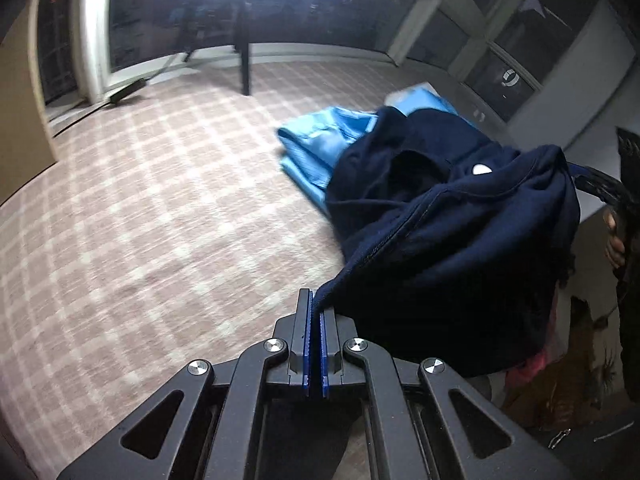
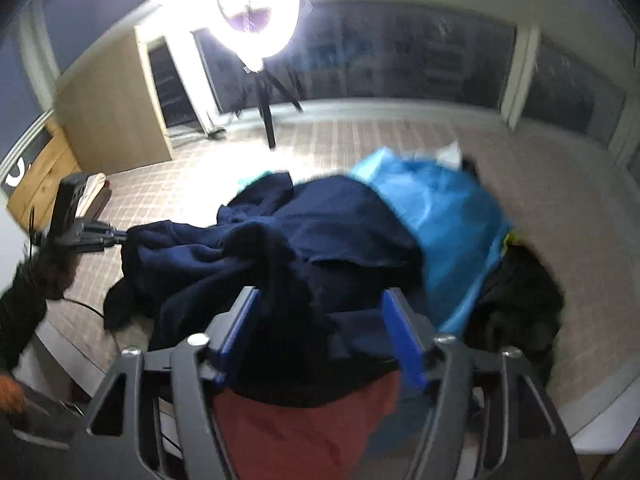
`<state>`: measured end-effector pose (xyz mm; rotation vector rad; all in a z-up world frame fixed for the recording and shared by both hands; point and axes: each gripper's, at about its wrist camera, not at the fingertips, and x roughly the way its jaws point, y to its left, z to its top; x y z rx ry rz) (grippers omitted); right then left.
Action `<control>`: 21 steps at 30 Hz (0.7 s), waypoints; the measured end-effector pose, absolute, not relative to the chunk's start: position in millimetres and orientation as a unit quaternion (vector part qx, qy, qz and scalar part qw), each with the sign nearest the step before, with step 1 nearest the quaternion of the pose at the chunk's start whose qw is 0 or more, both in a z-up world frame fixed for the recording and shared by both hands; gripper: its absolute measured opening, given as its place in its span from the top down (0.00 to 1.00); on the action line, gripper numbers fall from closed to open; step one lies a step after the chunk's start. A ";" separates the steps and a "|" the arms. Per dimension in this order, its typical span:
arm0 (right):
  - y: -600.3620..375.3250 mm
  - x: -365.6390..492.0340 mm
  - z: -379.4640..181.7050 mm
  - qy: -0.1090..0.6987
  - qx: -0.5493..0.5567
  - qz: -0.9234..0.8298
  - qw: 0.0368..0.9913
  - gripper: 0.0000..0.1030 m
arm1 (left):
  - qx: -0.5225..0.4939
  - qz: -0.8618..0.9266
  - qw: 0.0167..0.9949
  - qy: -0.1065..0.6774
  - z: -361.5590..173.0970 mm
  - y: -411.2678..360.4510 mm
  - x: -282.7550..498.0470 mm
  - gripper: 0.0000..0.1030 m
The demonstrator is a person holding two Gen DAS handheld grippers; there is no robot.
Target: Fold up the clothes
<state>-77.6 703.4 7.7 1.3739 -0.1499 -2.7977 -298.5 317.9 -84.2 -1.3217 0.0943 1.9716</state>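
A navy sweatshirt (image 1: 452, 240) lies bunched on the checked bedspread (image 1: 160, 200). My left gripper (image 1: 316, 300) is shut on its edge, and the cloth stretches up and right from the jaws. In the right wrist view the same sweatshirt (image 2: 304, 240) fills the middle. My right gripper (image 2: 320, 300) is open, its blue-padded fingers (image 2: 396, 312) standing wide on either side of a raised fold of navy cloth. The left gripper (image 2: 120, 236) shows there at the left, pinching the sweatshirt's edge.
A light blue garment (image 1: 320, 148) lies behind the sweatshirt, also in the right wrist view (image 2: 444, 216). A black garment (image 2: 516, 300) lies at the right. Red cloth (image 2: 304, 432) sits under the right gripper. A ring light on a tripod (image 2: 260, 12) stands at the back.
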 end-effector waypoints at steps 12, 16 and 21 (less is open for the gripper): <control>676.4 -120.5 -27.1 -0.028 0.486 -0.861 0.151 0.66 | -0.519 0.787 0.329 0.051 -90.1 329.6 -287.8 0.98; 666.4 -118.0 -6.3 -0.019 0.463 -0.879 0.110 0.90 | -0.493 0.812 0.312 0.025 -62.1 313.7 -283.0 0.98; 638.8 -88.5 106.8 0.016 0.364 -0.928 0.075 0.91 | -0.377 0.870 0.317 -0.004 56.0 265.8 -263.5 0.98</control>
